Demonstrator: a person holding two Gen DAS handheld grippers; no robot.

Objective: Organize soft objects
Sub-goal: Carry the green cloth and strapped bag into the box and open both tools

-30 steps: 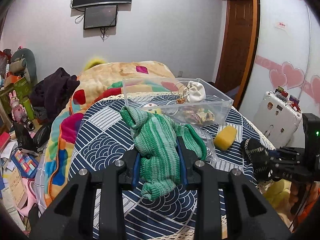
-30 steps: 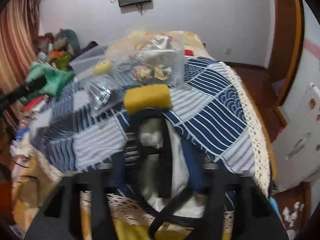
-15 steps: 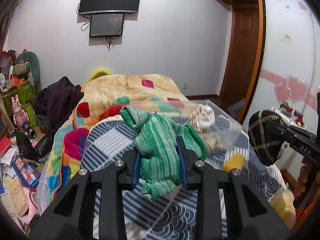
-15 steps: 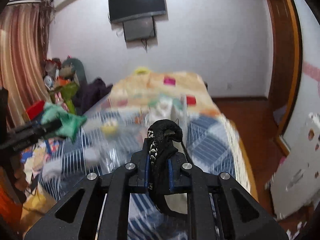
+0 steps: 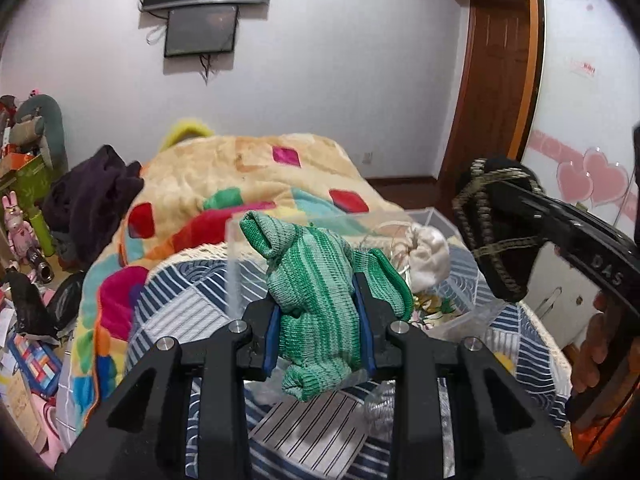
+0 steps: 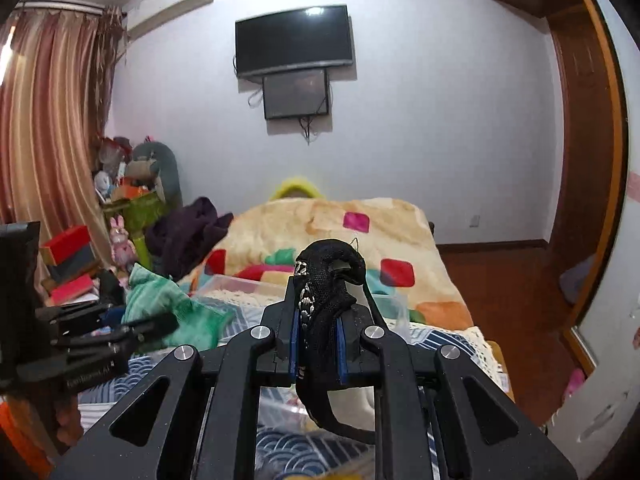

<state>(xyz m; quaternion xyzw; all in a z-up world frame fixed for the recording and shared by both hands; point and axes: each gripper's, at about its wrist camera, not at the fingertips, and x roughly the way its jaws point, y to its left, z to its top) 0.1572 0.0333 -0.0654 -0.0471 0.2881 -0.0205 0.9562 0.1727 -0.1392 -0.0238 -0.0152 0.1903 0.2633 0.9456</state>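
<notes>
a bedroom with a wall-mounted television, and a bed covered in a navy and white patterned cloth, fills the background. a green striped knitted sock is clamped between the closed fingers of the left gripper, held in the air just in front of a clear plastic storage box resting on the bed, while the right gripper is pressed shut on a black mesh fabric item with a strap, also lifted. to finish well, each piece likely should be carried fully over the box rim before the fingers part, so loose ends do not snag.
</notes>
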